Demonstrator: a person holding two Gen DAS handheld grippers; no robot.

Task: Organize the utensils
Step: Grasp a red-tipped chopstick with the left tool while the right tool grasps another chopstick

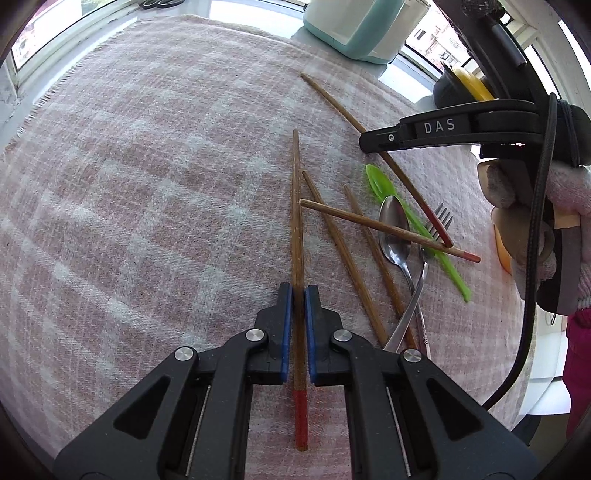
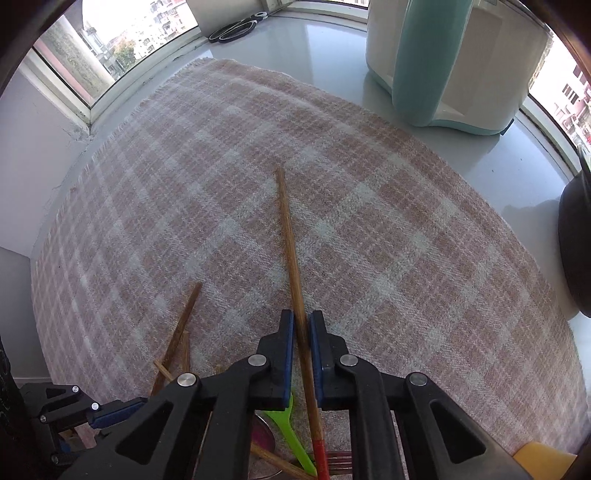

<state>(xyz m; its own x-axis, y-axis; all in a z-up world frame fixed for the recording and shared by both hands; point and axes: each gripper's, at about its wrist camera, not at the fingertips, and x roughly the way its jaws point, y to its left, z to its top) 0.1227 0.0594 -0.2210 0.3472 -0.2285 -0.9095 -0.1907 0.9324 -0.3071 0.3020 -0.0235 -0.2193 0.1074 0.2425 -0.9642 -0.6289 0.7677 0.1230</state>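
Now L gripper point(image 1: 298, 291) & R gripper point(image 2: 301, 321) each clamp a chopstick point(image 1: 297, 229); holder point(image 2: 443, 62) contents unseen.

Counting from my left wrist view: five wooden chopsticks point(image 1: 297, 229) on cloth, all red-tipped where tips show. One metal spoon point(image 1: 394, 230). One metal fork point(image 1: 441, 218). One green plastic spoon point(image 1: 380, 182). One checked cloth point(image 1: 147, 177) under everything. One white-and-teal holder point(image 1: 354, 26) at far edge. One pair of scissors point(image 2: 232, 29) by window. My grippers: two.
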